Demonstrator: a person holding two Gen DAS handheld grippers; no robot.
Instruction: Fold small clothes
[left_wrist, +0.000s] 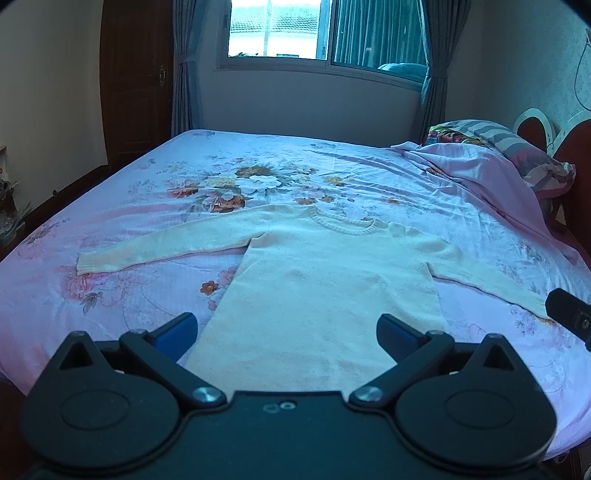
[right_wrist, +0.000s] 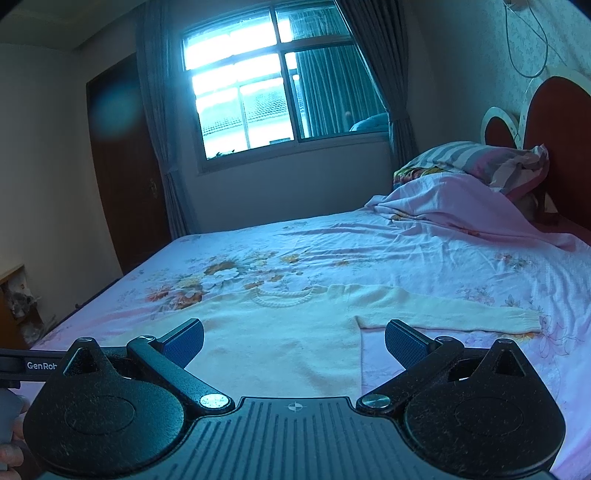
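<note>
Both sets of tongs stand wide apart and hold nothing. The left tongs (left_wrist: 286, 328) hang over the hem of the cream sweater (left_wrist: 325, 280); the right tongs (right_wrist: 293, 339) sit above its body, toward the right side seam. The sweater lies flat, front up, on the floral bed (left_wrist: 147, 184), collar (left_wrist: 343, 223) at twelve o'clock, one sleeve (left_wrist: 155, 251) out toward nine, the other (right_wrist: 454, 314) toward three. It looks a soft, light knit that will sag and stretch, so I would pinch a cuff or shoulder edge. Rumpled pink bedding (right_wrist: 461, 210) lies at two o'clock.
</note>
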